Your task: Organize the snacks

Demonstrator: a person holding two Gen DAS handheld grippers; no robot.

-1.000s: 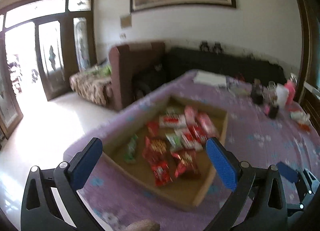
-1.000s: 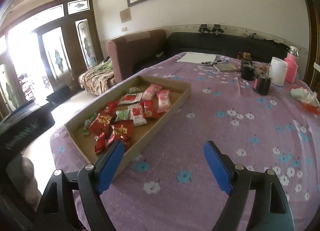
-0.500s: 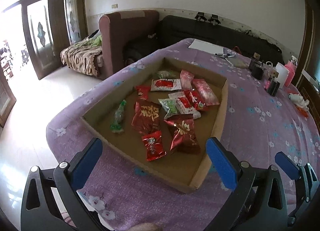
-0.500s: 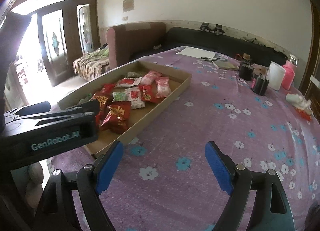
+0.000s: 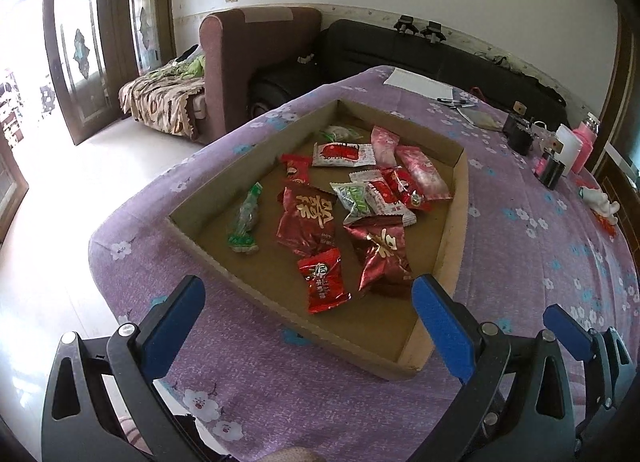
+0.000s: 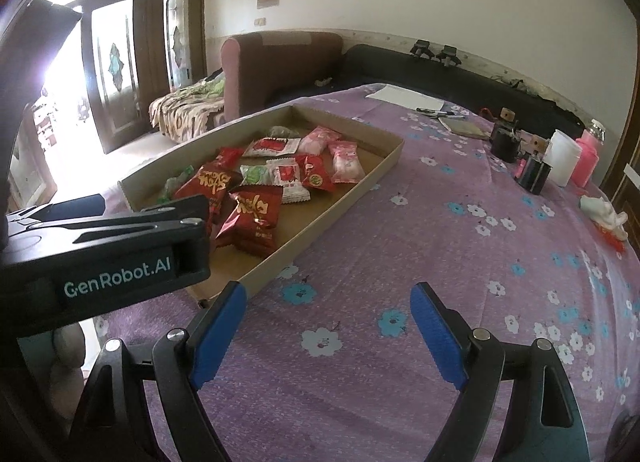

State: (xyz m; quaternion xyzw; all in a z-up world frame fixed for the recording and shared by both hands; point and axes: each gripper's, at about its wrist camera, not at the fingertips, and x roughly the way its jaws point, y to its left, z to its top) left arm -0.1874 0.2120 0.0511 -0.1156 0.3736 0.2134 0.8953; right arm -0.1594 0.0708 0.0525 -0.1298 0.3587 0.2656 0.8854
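Note:
A shallow cardboard tray (image 5: 452, 246) (image 6: 384, 160) lies on the purple flowered tablecloth (image 6: 400, 262) and holds several snack packets: red (image 5: 306, 218) (image 6: 254, 214), pink (image 5: 422, 172) (image 6: 346, 162), green (image 5: 244, 220) and white-and-red (image 5: 344, 154). My left gripper (image 5: 308, 298) hovers open over the tray's near corner, nothing between its blue pads. My right gripper (image 6: 326, 302) stands open above bare cloth, just right of the tray's near end. In the right wrist view the left gripper's black body covers the tray's near left part.
At the table's far right stand dark jars (image 6: 506, 140), a white cup (image 6: 562, 158) and a pink bottle (image 6: 586, 160). Paper and pens (image 6: 404, 96) lie at the far edge. A brown armchair (image 5: 256, 58) and black sofa (image 5: 360, 50) stand behind the table.
Both grippers have tipped downward and come closer to the table. The tray now fills more of the left view, and the left gripper's body has come into the right view.

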